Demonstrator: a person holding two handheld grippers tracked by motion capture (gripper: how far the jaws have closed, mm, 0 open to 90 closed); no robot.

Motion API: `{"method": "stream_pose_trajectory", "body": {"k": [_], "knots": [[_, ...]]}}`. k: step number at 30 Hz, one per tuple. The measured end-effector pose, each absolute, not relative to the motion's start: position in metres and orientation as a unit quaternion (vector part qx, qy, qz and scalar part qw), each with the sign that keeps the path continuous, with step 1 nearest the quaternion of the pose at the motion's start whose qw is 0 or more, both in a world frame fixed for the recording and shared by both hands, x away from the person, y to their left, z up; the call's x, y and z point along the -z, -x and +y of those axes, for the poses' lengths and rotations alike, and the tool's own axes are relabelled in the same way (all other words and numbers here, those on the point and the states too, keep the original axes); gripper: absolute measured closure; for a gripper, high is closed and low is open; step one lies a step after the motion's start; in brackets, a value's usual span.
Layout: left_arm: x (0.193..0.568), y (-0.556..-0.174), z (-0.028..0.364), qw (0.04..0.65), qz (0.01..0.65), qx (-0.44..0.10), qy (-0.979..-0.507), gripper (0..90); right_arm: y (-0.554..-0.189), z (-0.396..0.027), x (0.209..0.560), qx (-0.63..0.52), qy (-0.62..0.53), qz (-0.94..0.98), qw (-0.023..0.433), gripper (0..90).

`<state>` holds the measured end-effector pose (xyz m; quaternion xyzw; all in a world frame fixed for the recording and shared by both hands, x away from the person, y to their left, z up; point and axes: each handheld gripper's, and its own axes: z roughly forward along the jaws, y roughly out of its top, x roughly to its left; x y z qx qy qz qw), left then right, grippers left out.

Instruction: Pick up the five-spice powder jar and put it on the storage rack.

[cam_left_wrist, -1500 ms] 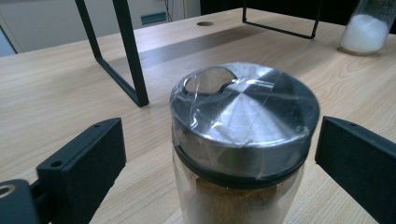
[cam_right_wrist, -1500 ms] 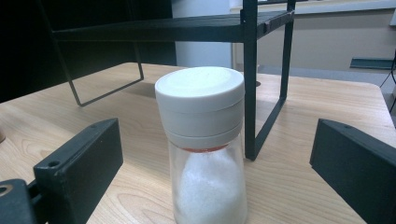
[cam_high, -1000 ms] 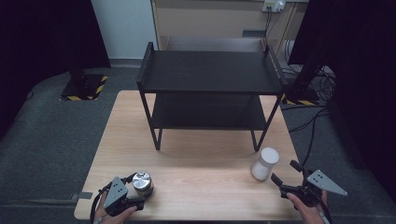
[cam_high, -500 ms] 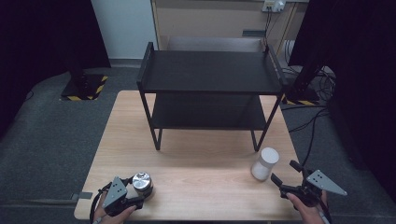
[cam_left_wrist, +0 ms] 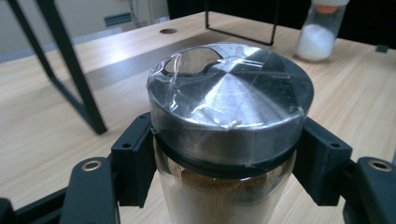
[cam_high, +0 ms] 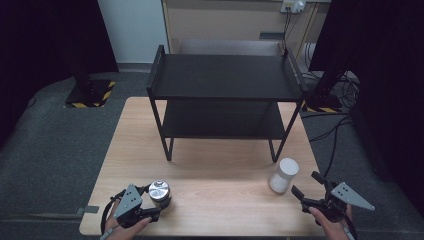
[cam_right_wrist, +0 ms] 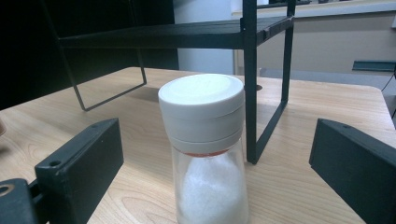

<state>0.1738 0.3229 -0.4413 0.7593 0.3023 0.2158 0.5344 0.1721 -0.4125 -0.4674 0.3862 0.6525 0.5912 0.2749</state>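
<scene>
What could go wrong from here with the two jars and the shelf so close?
The left tool grips the metal-lidded spice jar just under its lid, so the heavier glass body could swing or slip. Loose clear tape on the lid may snag. The right tool stands open on either side of the white-capped jar, apart from it; a crooked close could tip that jar toward the shelf leg.

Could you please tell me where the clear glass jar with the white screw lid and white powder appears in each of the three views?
High view: the white-lidded glass jar stands at lower right on the wooden table, just ahead of the right gripper.
Left gripper view: top right corner, far off.
Right gripper view: centre, between the open jaws.
Shared landmark: the black two-tier metal shelf, behind the jar.
</scene>
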Motion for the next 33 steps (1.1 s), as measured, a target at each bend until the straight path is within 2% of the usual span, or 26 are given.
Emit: {"method": "stream_pose_trajectory", "body": {"k": [33], "knots": [[0.339,-0.241,0.312,0.565,0.229,-0.166,-0.775,30.1,-0.172,-0.412,0.467,-0.591,-0.386,0.654,0.270,3.4]]}}
